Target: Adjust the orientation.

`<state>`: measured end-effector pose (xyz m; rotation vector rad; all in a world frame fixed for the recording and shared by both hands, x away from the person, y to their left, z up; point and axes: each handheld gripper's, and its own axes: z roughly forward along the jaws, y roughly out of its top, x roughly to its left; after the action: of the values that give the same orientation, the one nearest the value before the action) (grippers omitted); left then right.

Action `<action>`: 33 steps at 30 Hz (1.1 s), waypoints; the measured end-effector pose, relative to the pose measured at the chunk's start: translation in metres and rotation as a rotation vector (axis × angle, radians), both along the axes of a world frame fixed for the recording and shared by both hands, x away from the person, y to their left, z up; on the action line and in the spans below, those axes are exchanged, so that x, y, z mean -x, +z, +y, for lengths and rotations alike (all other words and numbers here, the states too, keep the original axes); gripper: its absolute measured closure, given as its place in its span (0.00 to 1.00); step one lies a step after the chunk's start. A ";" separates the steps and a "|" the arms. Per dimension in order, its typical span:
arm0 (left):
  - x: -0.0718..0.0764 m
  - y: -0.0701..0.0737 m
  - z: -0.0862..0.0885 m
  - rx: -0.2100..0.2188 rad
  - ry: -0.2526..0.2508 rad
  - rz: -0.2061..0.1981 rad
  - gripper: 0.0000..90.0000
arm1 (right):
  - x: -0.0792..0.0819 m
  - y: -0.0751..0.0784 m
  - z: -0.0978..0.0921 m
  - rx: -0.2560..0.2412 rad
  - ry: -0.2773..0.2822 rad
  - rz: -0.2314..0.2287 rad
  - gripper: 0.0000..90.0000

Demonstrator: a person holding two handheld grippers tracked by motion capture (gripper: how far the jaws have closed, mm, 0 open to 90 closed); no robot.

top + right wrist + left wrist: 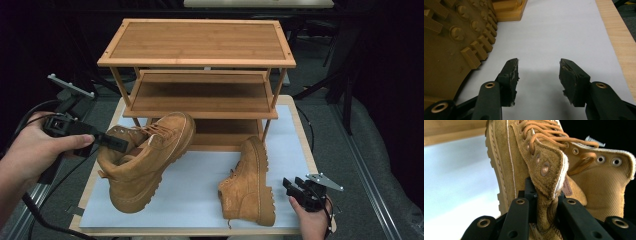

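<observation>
Two tan suede boots on the white surface (200,185), in front of a wooden shoe rack (197,60) at the top centre of the high view. Left gripper (117,143) at the left of that view, jaws clamped narrow on the collar of the left boot (145,160), one jaw inside the opening, one outside. Boot tilted, toe raised toward the rack's lowest shelf, heel low at the lower left. Seen in the left gripper view: suede flap of that boot (546,202) pinched between the two black jaws at the bottom centre, eyelets and orange laces (549,135) above.

Right gripper (295,189) at the lower right of the high view, jaws spread wide, holding nothing, just beside the second boot (250,182), which lies on its side with its sole turned right. Seen in the right gripper view: open right gripper (539,75) over bare white surface, lugged sole (451,45) at the left edge, not touching the jaws.
</observation>
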<state>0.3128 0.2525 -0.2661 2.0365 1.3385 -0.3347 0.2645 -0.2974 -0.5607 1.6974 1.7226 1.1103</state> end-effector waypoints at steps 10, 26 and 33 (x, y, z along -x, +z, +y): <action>-0.024 0.007 -0.013 0.015 0.036 -0.028 0.91 | 0.000 0.000 -0.001 -0.003 -0.001 -0.004 0.55; -0.098 -0.010 -0.044 0.089 0.243 -0.082 0.90 | 0.000 0.000 -0.004 -0.017 -0.011 -0.012 0.55; -0.113 -0.018 -0.050 0.126 0.343 -0.112 0.90 | 0.000 0.000 -0.004 -0.008 -0.006 -0.014 0.55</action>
<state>0.4254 0.2028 -0.2839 1.6601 1.5237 -0.1441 0.2648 -0.3015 -0.5609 1.6953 1.7055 1.1250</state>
